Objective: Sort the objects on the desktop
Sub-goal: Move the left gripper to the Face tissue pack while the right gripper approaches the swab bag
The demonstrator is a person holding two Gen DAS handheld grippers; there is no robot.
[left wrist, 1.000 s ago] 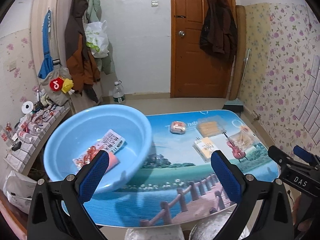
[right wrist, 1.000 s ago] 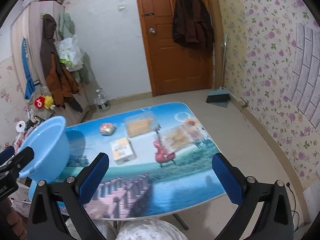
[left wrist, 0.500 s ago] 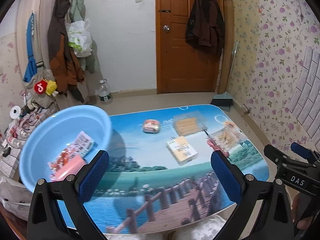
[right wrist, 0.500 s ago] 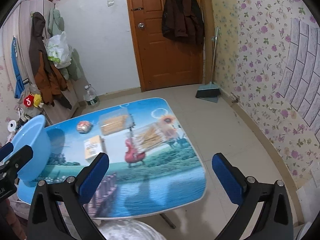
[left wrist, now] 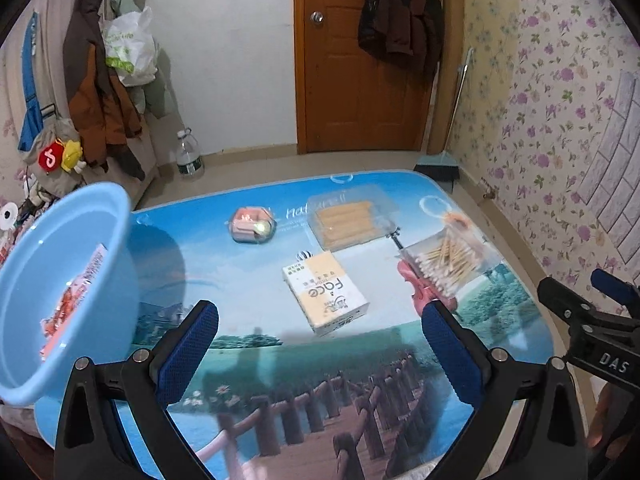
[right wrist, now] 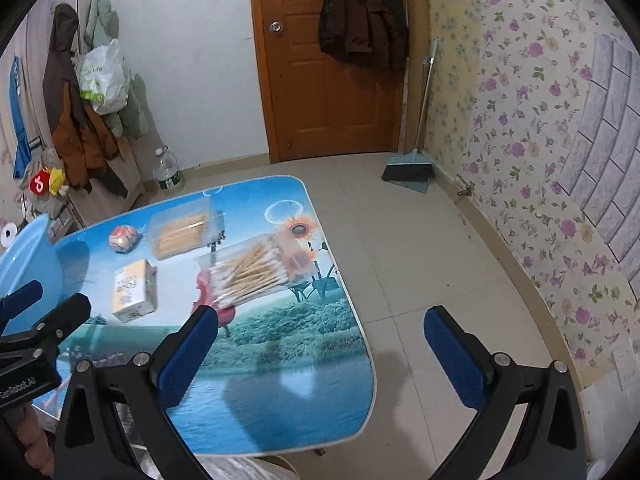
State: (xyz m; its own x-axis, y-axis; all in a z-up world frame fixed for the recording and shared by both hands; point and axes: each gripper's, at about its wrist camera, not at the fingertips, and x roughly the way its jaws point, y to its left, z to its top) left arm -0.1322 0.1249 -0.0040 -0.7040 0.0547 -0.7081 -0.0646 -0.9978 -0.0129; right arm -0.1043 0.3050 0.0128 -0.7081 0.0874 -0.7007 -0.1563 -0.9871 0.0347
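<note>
Left hand-held gripper [left wrist: 320,344]: you are holding it above the near half of the desk with its blue pads spread wide and nothing between them.
Right hand-held gripper [right wrist: 320,348]: you are holding it spread wide and empty over the desk's right edge, one pad over the desk, the other over the floor.
Tissue pack [left wrist: 325,298]: it is lying flat ahead of the left hand-held gripper, between the lines of its two pads, not touching either.
Cotton swab box [right wrist: 252,270]: it is lying ahead of the right hand-held gripper's left pad, close to the desk's right edge.
Clear box of sticks [left wrist: 350,220]: it is sitting beyond the tissue pack, toward the far edge.
Pink round case [left wrist: 252,226]: it is sitting left of the clear box, apart from it.
Blue basin [left wrist: 60,288]: it is standing at the desk's left end, tilted, with red-and-white packets [left wrist: 74,292] lying inside.
Open room: bare desk is showing between the tissue pack and the basin, and along the near edge.
Desk [right wrist: 280,392]: it is carrying a glossy landscape print with rounded corners.
Room: a tiled floor [right wrist: 420,248], a wooden door [right wrist: 328,60], floral wallpaper and a dustpan [right wrist: 408,170] are lying beyond the desk.
</note>
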